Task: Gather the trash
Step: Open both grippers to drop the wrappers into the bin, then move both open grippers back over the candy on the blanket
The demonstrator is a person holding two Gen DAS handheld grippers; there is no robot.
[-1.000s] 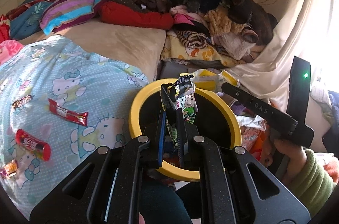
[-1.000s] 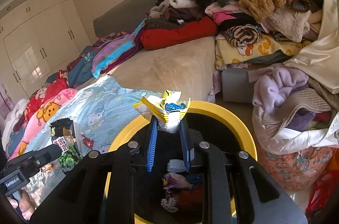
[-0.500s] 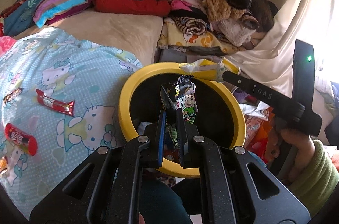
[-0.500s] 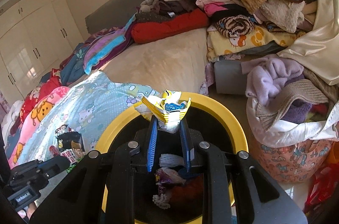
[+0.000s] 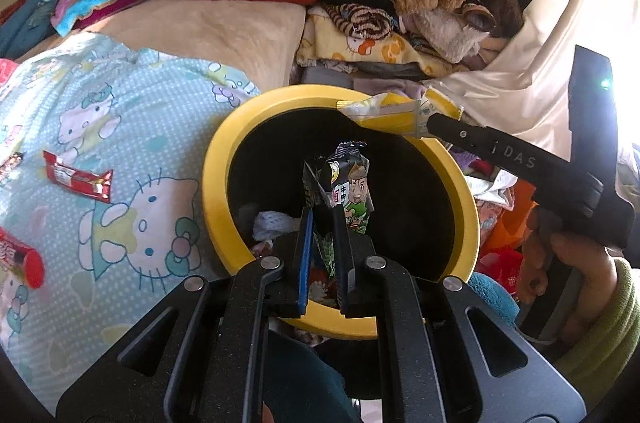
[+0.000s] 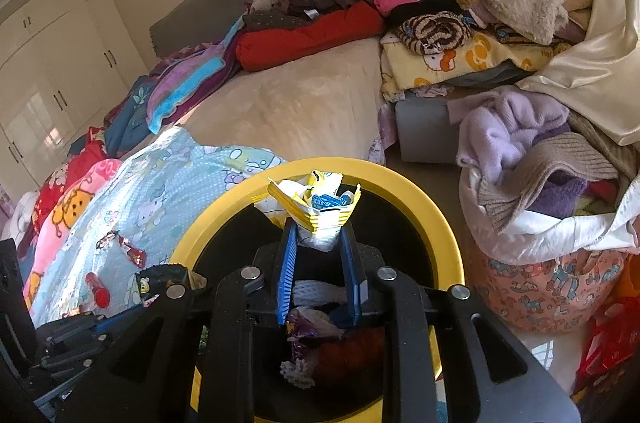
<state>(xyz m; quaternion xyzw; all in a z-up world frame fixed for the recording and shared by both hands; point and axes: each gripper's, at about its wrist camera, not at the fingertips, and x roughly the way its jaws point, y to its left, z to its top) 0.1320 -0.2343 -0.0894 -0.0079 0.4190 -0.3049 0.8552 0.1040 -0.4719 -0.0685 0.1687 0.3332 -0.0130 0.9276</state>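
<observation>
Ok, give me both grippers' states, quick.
Left gripper: shut on the black snack wrapper.
Right gripper: shut on the yellow-and-white wrapper.

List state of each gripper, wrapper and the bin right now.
left gripper: shut on the dark snack wrapper, above the bin mouth
right gripper: shut on the yellow-white wrapper, above the bin
yellow bin: open-topped, trash already inside
red wrapper: lying flat on the blue quilt, not collected
red tube-shaped wrapper: on the quilt, not collected
</observation>
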